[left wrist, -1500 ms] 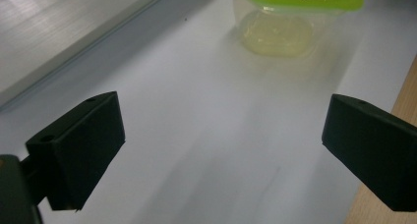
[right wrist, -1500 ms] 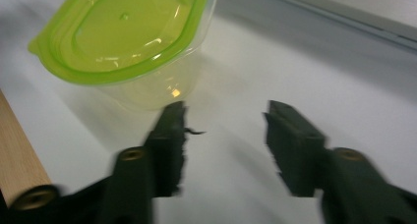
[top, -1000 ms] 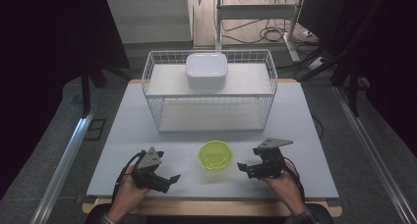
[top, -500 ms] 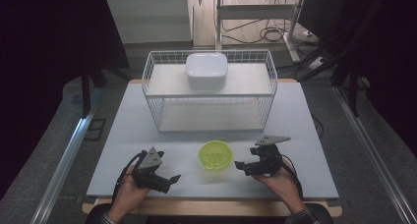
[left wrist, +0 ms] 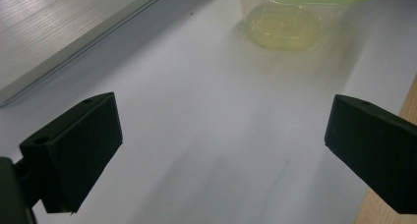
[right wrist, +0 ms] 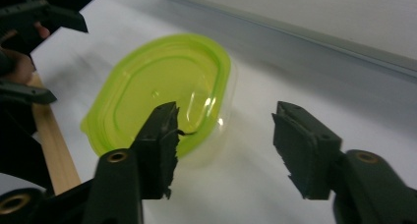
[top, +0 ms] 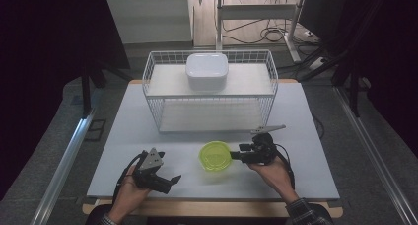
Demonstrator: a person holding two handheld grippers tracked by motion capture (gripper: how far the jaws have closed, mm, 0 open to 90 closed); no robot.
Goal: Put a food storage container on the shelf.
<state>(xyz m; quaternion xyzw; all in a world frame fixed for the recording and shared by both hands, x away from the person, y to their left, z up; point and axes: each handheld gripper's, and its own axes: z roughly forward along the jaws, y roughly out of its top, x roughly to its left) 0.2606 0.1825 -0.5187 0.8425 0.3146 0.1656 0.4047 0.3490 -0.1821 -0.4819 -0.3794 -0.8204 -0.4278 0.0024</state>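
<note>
Centre stage is the small clear plastic tub with the lime-green lid (top: 215, 156), sitting on the pale grey table (top: 305, 116) just in front of the white wire basket rack (top: 209, 94). The lid looks seated, though I can't tell whether it is pressed home all round.

The right gripper (top: 237, 155) comes right up to the tub's right edge. In the right gripper view its jaws have just been closing and now stand half spread; one black pad sits over the near rim of the tub (right wrist: 162, 94) and the other hangs clear over bare table. Nothing is pinched between them yet, as far as I can see.

My read: this is the approach to a grab on the tub's rim. To do it well, get one pad over the lid lip and the other under or outside the wall before closing, squarely, because that thin plastic will likely flex and skid away if it is nipped at an angle.

Further out from the tub, the left gripper (top: 170, 181) waits near the table's front edge, jaws spread wide and empty, with the tub (left wrist: 290, 17) well ahead of it.

Beyond the tub, a white rounded-square lidded box (top: 207, 71) sits on the rack's top shelf.
</note>
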